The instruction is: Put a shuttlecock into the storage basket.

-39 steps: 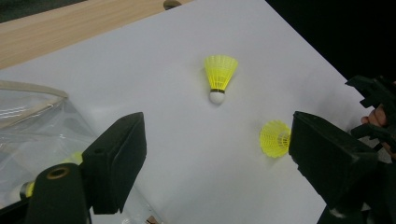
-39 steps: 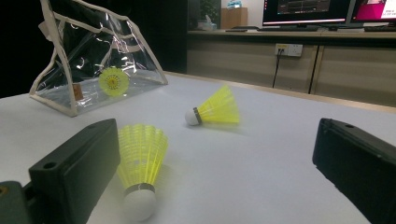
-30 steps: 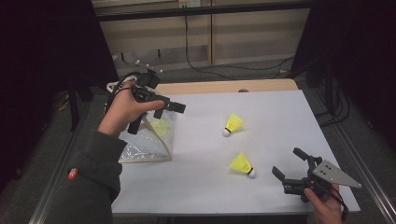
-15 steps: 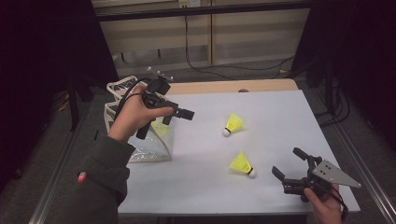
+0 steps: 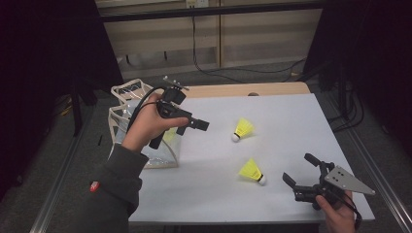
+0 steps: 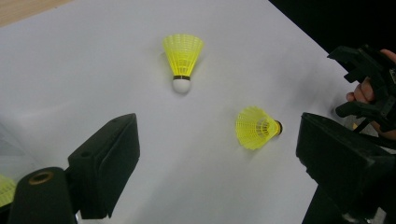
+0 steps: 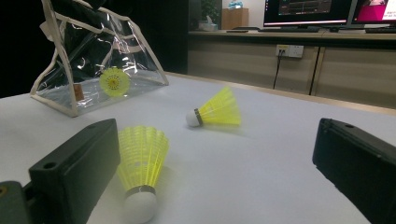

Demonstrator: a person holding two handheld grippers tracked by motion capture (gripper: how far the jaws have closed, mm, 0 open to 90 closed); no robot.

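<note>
Two yellow shuttlecocks lie on the white table: one mid-table, one nearer the front. A third shuttlecock sits inside the clear bag at the table's left edge. My left gripper is open and empty, held in the air just right of the bag. My right gripper is open and low over the front right of the table. The near shuttlecock lies just ahead of its left jaw.
The bag stands upright with its cream handles up, partly over the table's left edge. A wooden strip runs along the table's far edge. Cabinets and cables sit on the floor beyond. Monitors glow in the background.
My left gripper has moved to the right, away from the bag's mouth and out over the table. The right gripper and both loose shuttlecocks have stayed put.
</note>
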